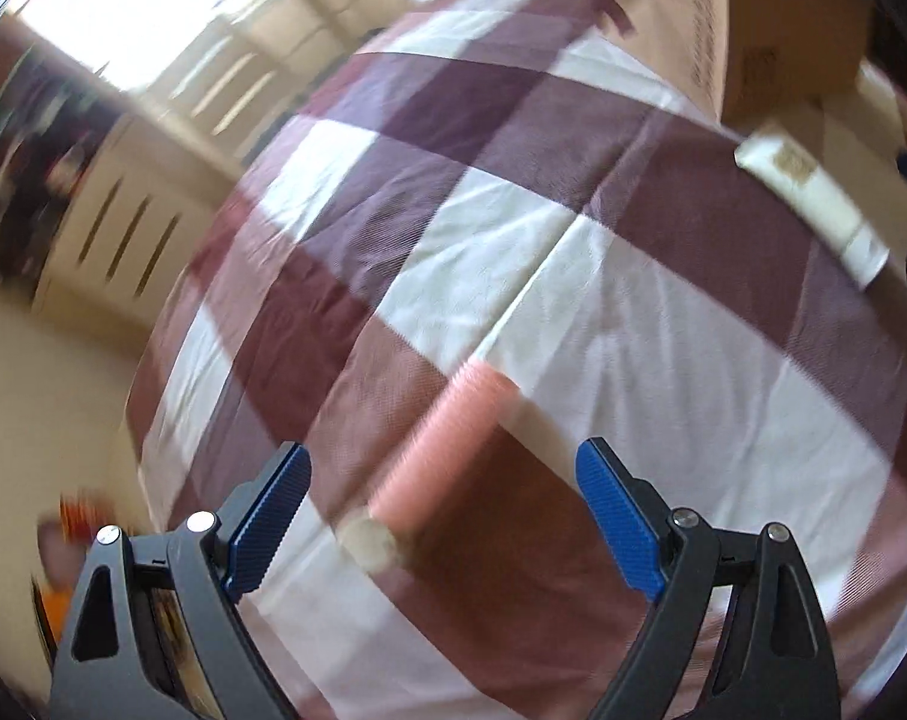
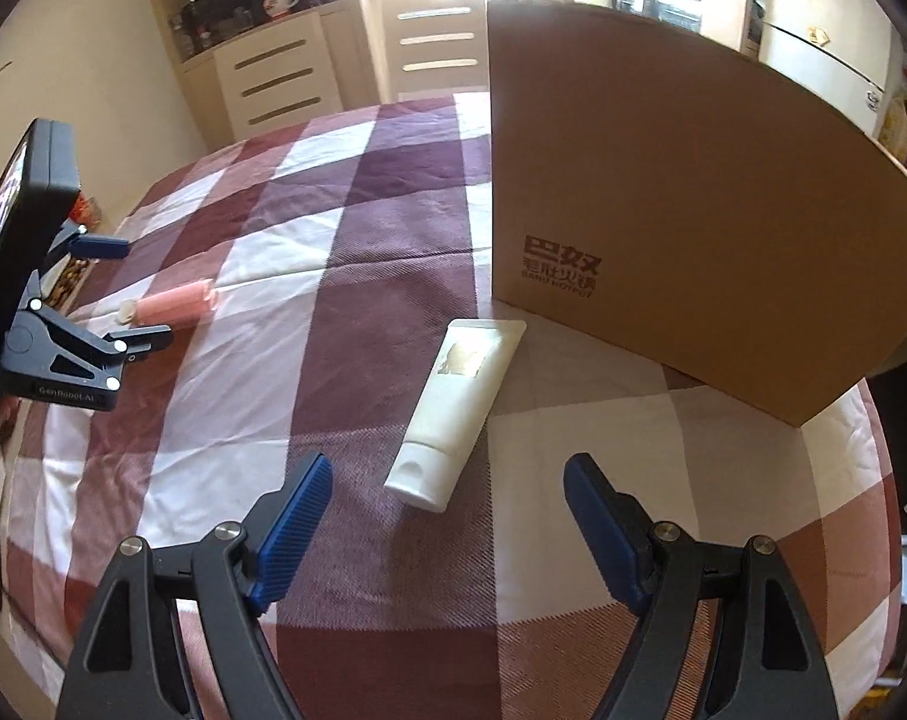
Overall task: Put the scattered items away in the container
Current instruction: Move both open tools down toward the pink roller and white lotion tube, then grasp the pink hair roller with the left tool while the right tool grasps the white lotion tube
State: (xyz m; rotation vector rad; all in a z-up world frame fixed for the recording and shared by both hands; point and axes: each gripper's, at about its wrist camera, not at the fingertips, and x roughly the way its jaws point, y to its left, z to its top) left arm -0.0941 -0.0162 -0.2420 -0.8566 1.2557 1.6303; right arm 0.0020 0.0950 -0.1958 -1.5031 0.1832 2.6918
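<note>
Hovering over the checked cloth (image 2: 357, 324), the left gripper (image 1: 444, 489) has its jaws spread wide, holding nothing, with the pink tube (image 1: 438, 450) lying on the cloth between and just ahead of its fingertips. The right gripper (image 2: 447, 495) gapes equally wide and empty, the white tube (image 2: 456, 408) just ahead of it and the cardboard box (image 2: 681, 204) beyond.
</note>
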